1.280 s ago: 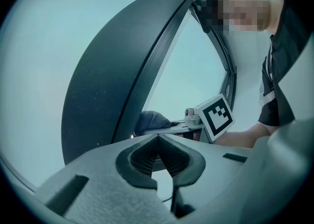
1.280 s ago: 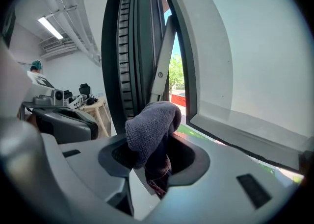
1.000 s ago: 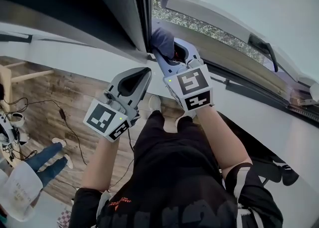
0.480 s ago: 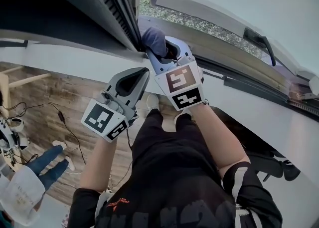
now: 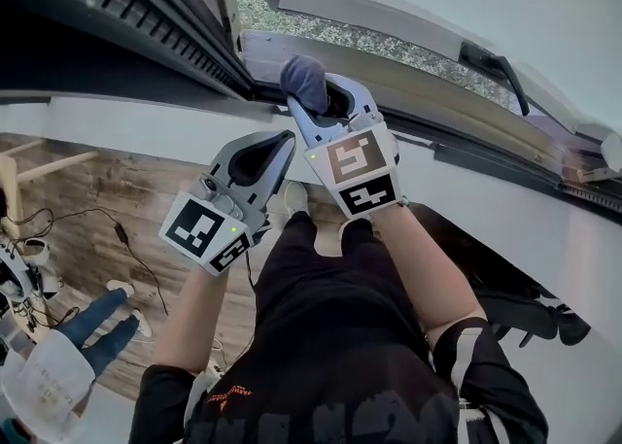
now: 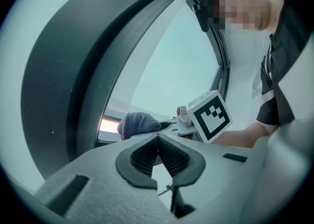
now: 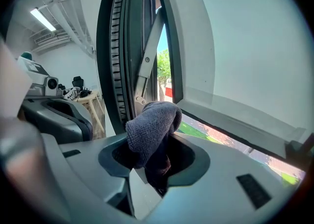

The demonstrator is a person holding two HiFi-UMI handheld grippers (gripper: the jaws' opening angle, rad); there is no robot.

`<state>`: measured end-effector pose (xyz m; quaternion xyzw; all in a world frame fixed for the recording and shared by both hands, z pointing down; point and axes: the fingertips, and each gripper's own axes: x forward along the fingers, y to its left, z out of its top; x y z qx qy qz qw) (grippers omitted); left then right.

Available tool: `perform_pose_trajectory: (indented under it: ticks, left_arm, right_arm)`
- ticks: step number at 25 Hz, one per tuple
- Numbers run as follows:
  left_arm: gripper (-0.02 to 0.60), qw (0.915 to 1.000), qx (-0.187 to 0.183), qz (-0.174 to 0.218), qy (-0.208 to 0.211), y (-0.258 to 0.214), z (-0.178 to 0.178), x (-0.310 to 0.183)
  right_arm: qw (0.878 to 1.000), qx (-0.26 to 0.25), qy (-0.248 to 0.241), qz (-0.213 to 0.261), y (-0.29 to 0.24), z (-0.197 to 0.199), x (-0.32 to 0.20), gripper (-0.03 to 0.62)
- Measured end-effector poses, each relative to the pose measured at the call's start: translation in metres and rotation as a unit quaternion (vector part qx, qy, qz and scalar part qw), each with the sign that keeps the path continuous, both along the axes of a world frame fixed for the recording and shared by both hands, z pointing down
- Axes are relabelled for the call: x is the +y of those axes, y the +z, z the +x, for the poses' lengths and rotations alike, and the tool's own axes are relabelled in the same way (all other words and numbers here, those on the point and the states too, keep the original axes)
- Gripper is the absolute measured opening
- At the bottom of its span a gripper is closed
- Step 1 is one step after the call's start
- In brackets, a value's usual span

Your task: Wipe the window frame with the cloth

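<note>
No words or numbers can be read — the shirt print (image 5: 240, 394) is blurred.

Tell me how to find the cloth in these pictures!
Look at the big dark grey metal window frame. At its bottom corner, the pale grey right claw, which carries a black-and-white square marker, is shut on a small bluish-grey fuzzy cloth. The cloth is the only soft, bunched-up thing there; everything beside it is hard and smooth.

Daylight pours in past the window frame (image 5: 126, 15), which sits in deep shadow; both gripper views bow hard, corners vignetted black.
</note>
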<state>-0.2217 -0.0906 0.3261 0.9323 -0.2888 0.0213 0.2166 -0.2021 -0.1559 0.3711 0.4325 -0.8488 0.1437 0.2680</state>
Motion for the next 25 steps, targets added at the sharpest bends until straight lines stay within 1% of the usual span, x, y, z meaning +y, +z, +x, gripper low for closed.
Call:
perform_pose_trajectory:
  ticks: [17, 25]
  left_arm:
    - [0.02, 0.9993, -0.007, 0.005, 0.036, -0.007, 0.06, 0.011]
    - [0.02, 0.9981, -0.012, 0.007, 0.059, -0.01, 0.094, 0.019]
  right_arm:
    - [0.999, -0.011, 0.043, -0.002, -0.002, 0.068, 0.018, 0.158]
    - [0.998, -0.017, 0.066, -0.002, -0.003, 0.103, 0.027, 0.156]
